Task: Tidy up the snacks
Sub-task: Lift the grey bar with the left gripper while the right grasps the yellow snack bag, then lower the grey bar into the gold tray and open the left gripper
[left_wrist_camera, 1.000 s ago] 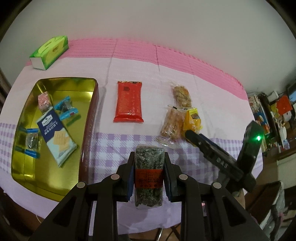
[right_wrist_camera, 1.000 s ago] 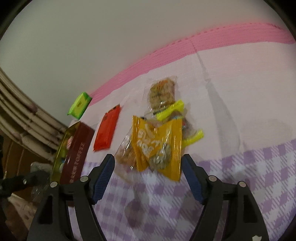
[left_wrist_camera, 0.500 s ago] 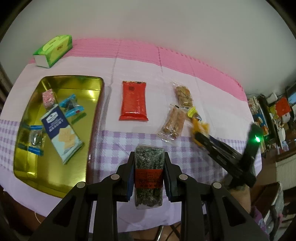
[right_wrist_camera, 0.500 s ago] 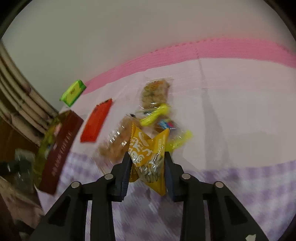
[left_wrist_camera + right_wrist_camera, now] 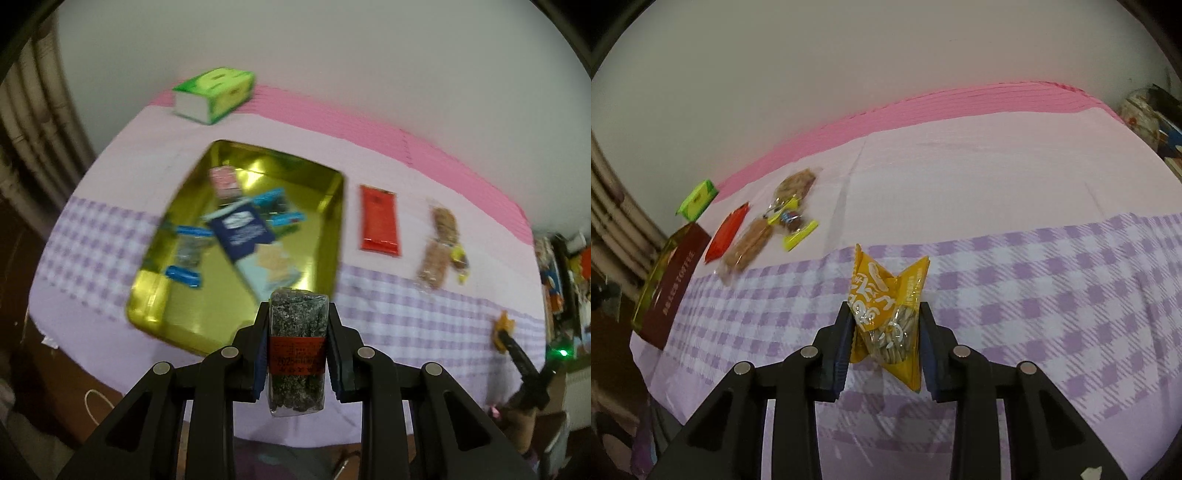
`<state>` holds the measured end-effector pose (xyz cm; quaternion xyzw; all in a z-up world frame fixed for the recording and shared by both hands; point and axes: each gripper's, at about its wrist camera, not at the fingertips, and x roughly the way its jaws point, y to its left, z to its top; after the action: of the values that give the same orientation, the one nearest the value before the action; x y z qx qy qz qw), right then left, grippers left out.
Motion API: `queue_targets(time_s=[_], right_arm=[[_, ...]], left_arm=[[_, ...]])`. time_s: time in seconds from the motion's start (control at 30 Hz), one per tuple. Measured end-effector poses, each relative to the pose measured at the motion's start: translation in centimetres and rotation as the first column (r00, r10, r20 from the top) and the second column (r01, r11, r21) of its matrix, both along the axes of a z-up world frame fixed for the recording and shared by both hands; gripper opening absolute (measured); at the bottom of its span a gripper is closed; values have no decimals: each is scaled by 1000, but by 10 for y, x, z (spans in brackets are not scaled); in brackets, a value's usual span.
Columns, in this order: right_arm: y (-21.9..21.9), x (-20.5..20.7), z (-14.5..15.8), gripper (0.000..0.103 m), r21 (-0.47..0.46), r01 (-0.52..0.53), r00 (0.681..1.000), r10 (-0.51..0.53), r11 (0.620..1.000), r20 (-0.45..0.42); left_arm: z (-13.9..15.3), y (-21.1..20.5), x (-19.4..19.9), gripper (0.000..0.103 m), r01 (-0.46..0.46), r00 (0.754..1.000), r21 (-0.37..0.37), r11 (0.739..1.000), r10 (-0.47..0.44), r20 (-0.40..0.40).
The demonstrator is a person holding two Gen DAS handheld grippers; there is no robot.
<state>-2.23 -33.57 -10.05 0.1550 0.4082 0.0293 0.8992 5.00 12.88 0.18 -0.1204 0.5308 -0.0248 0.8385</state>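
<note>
Only the left wrist view shows snacks inside the gold tin [image 5: 334, 229]

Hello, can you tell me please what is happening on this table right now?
A person is sorting snacks with two hand-held grippers. The left gripper is shut on a clear pack of dark green snack, held near the gold tin that already holds several packets. The right gripper is shut on a yellow snack packet. A red packet and two clear-wrapped bars lie on the tablecloth.
</note>
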Motion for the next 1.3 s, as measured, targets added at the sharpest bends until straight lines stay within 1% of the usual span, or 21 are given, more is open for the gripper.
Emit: queue_targets(time_s=[0.07,0.17,0.23,0.37,0.47,0.57,0.67,0.73,0.9,1.0,1.03,1.13,1.17,1.3], right_arm=[[-4,-2,0,30,-6,-3,1000,3,1000,6],[-8,-3,0,30,5,-3,1000,3,1000,12],[-5,-2,-1,30,2,-4,1000,4,1000,13],[-6,-2,-1,30,2,-4,1000,4,1000,11],[-5,-2,0,30,1,-4,1000,4,1000,10],[0,0,-2,30,-3,-3,1000,3,1000,8],[-1,1,-2,31,-1,-2,1000,2,1000,7],[-1,1,-2,31,-3,-3,1000,3,1000,7],[-4,0,-2,31,-4,-3,1000,3,1000,7],[-4,0,-2,31,-5,-3,1000,3,1000,6],[-3,1,-2,31,-9,-2,1000,2,1000,4],[2,3,-1,31,-22,-1,1000,0,1000,-3],[2,3,-1,31,-14,0,1000,0,1000,-5],[6,4,-1,31,7,2,1000,-2,1000,-14]], left_arm=[[-5,7,2,27,-11,1000,19,1000,11,5],[-15,12,7,27,-17,1000,71,997,15,19],[-23,16,10,27,-22,1000,60,998,21,16],[-42,26,20,28,-36,999,94,995,36,5],[-50,33,26,27,-48,999,97,994,48,1],[-56,35,32,28,-44,999,139,989,45,-2],[-58,34,32,28,-37,999,149,988,37,3],[-58,31,32,28,-33,999,181,983,31,14],[-57,30,31,28,-35,999,194,980,32,17],[-52,28,28,28,-45,999,232,972,39,31],[-49,26,27,28,-49,998,252,966,40,42],[-33,21,20,28,-65,993,317,946,31,113],[-26,18,17,28,-74,990,337,939,27,141],[-13,12,10,29,-80,983,364,928,13,182]])
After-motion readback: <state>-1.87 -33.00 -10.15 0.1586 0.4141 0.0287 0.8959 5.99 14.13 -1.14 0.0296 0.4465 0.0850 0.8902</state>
